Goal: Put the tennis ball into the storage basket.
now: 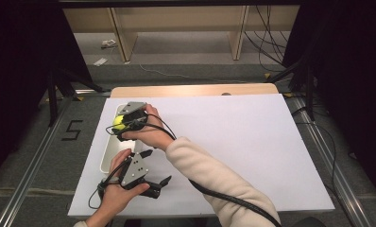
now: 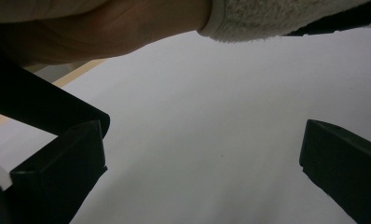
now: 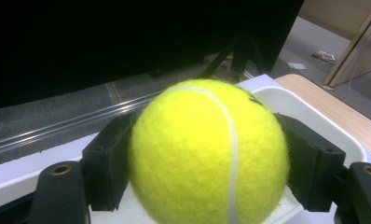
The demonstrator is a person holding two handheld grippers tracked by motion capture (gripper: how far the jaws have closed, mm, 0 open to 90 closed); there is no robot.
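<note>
A yellow tennis ball (image 1: 118,122) (image 3: 209,154) is clamped between the black jaws of my right gripper (image 1: 121,124) (image 3: 207,163), which is shut on it. The ball hangs over the far end of a white rectangular tray (image 1: 109,153) (image 3: 314,116) at the table's left. My left gripper (image 1: 157,168) (image 2: 200,163) rests low near the front left of the white table sheet (image 1: 233,137), its jaws open with nothing between them. The right forearm in a cream sleeve (image 1: 214,179) (image 2: 286,18) crosses above the left gripper.
A wooden strip (image 1: 191,90) edges the table's far side. A black cable (image 1: 224,194) trails along the right sleeve. Metal rails (image 1: 30,179) run down the floor beside the table, with dark stands (image 1: 58,90) at the far left and right.
</note>
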